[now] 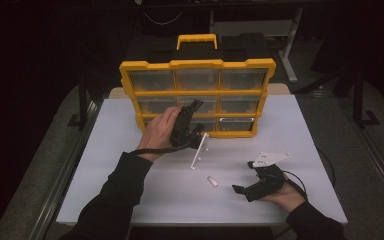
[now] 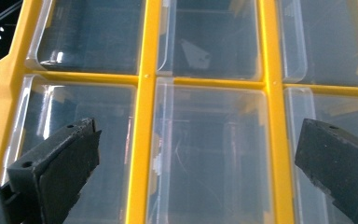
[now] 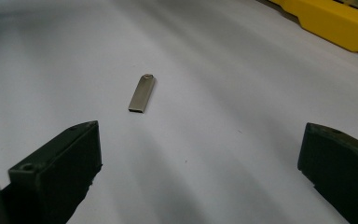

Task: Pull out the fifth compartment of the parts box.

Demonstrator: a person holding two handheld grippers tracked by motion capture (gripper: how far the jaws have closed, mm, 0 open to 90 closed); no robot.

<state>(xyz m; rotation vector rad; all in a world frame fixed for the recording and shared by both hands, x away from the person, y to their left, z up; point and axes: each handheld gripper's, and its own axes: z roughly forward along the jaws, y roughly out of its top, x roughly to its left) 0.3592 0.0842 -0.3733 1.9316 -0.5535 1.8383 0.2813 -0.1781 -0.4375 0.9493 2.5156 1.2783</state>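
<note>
Table (image 1: 130,190) white and matte, yellow organizer (image 1: 197,64) upright, dark room around.

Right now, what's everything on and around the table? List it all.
Drawer organizer: one, yellow frame with clear drawers, upright at the table's far edge.
Small flat metal piece: one, silver, lying on the table ahead of the right tongs.
Table: one, white top.
Left tongs: one, black, open, close up to the organizer's drawers.
Right tongs: one, black, open, low over the table, aimed at the metal piece.
</note>
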